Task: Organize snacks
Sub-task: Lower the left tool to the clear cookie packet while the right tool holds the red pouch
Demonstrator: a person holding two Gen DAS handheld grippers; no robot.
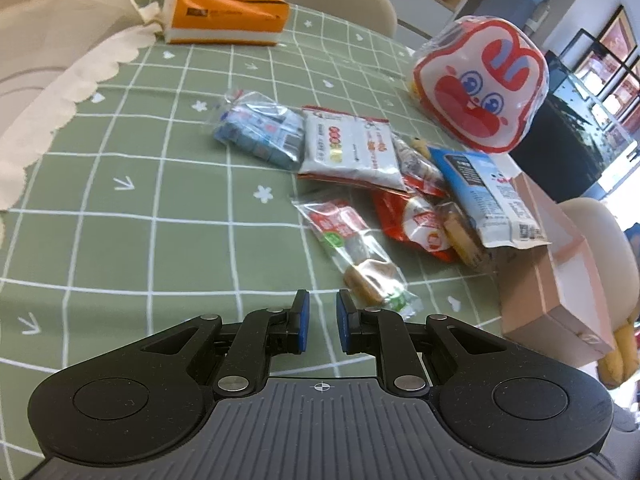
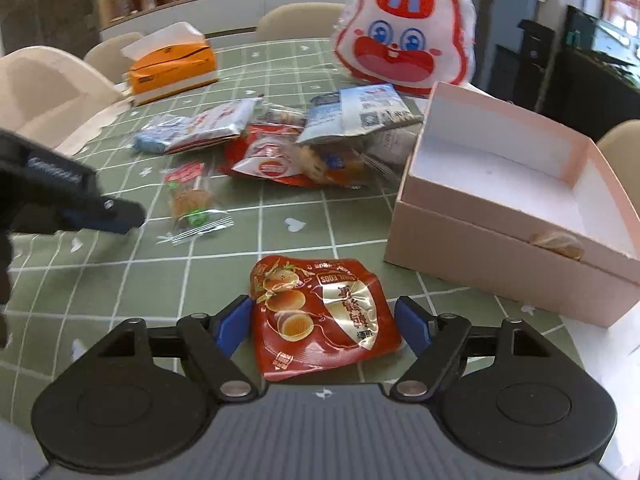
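Left wrist view: rides low behind the left tool (image 1: 322,316), tilted down across the green checked tabletop (image 1: 140,220), facing the far chairs.
Right wrist view: close behind the right tool (image 2: 324,320), same downward tilt.
Shared: snack pile (image 1: 380,184), orange tissue box (image 2: 172,68), rabbit-face bag (image 2: 404,36), pink box (image 2: 500,216).

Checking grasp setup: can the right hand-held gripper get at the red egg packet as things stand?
Probably yes: the right hand-held gripper has open fingers on either side of the red egg packet, with nothing between.
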